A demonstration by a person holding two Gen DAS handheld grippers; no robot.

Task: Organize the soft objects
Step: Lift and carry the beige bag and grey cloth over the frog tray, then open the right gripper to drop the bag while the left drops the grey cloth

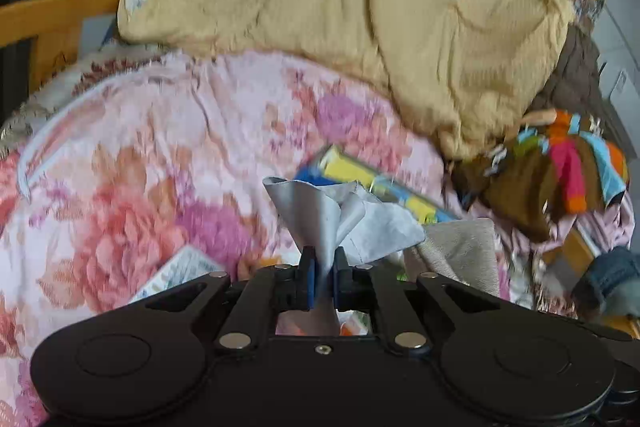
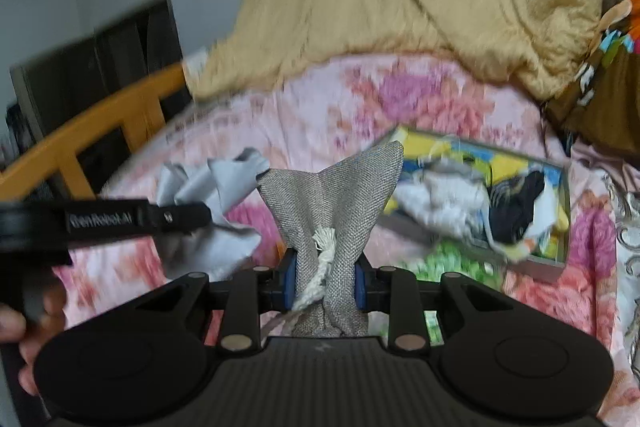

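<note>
The left gripper pinches a smooth pale grey cloth, which fans out above its fingertips. The right gripper clamps a coarse grey woven drawstring pouch with a white cord, the floral pink quilt beyond both.

Pale grey cloth, crumpled, fans upward from a pinched fold. Woven grey drawstring pouch, upright, white cord dangling down its front.
</note>
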